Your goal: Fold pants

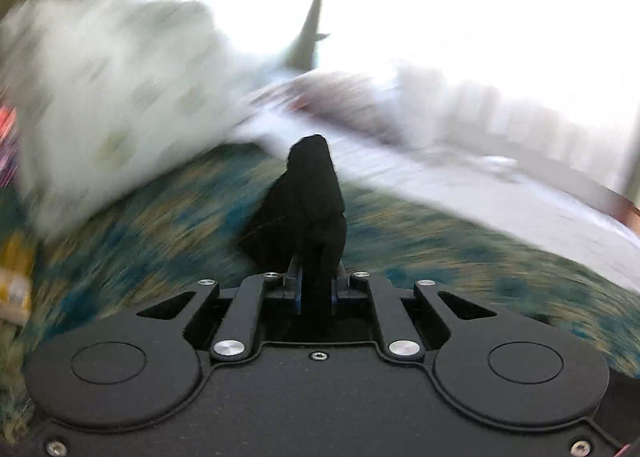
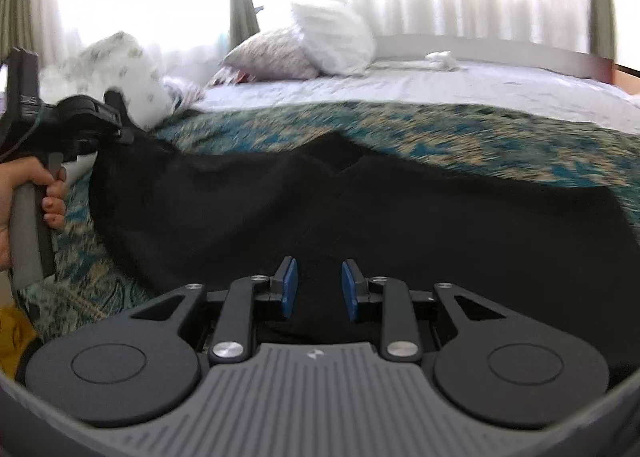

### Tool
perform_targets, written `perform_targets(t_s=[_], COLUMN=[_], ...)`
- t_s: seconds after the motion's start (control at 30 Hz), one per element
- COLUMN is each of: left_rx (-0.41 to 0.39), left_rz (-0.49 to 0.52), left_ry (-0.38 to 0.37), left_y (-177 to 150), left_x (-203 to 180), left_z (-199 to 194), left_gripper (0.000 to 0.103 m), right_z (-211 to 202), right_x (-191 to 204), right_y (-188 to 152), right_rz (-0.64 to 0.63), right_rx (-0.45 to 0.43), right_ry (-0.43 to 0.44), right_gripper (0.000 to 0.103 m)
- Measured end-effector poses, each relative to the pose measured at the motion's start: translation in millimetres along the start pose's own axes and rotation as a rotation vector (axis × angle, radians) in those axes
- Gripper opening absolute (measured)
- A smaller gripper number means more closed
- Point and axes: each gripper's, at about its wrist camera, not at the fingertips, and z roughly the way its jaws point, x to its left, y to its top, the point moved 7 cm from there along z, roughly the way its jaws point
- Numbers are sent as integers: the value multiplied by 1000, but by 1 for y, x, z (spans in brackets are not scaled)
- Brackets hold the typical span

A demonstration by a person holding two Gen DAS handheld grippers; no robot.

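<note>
Bed (image 2: 460,81) by bright curtained window, black pants (image 2: 320,209) spread on patterned cover at near edge; left gripper (image 1: 316,289) clamped on a bunched corner at far left, right gripper (image 2: 318,289) parted over cloth, gripping nothing; first fold likely starting, next wants right-side pinch.

Both grippers, the left gripper (image 1: 316,289) and the right gripper (image 2: 316,289), are black with two round discs, silver screws and blue finger pads (image 2: 289,289), the right one has a grey ribbed cover with a small white logo, and the person's hand (image 2: 24,193) wraps a grey handle.
</note>
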Motion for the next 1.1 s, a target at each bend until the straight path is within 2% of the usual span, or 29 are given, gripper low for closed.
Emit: perform_targets(t_s=[0.1, 0.2, 0.27, 0.4, 0.47, 0.53, 0.57, 0.63, 0.73, 0.87, 0.97, 1.1], left_rx=[-48, -61, -20, 113, 155, 202, 203, 161, 146, 168, 176, 188], left_rz=[116, 229, 281, 394, 456, 498, 527, 606, 662, 654, 651, 657], left_ry=[-149, -311, -411, -543, -574, -615, -622, -609, -634, -676, -704, -748], left_y=[3, -14, -39, -105, -134, -159, -170, -190, -198, -196, -193, -192], left_x=[-71, -145, -188, -254, -273, -286, -289, -297, -300, -290, -284, -278], left_z=[-30, -60, -72, -90, -98, -103, -109, -127, -141, -151, -156, -166], left_gripper=[10, 10, 11, 11, 11, 11, 12, 12, 16, 23, 26, 27], right_z=[-23, -46, -56, -73, -79, -82, -81, -78, -72, -67, -60, -51], right_x=[-25, -61, -84, -133, -155, -173, -179, -186, -188, -184, -177, -162], right_y=[7, 11, 10, -1, -12, -23, -27, -33, -36, -34, -31, -27], right_rz=[40, 96, 155, 327, 438, 541, 576, 632, 693, 736, 716, 626], right_rx=[-46, -76, -83, -85, -86, -83, -80, -79, -84, -94, -81, -39], right_ry=[-54, -118, -137, -152, -120, -79, -60, -15, 62, 140, 146, 78], right_gripper=[36, 36, 36, 39, 53, 56, 63, 72, 84, 97, 103, 102])
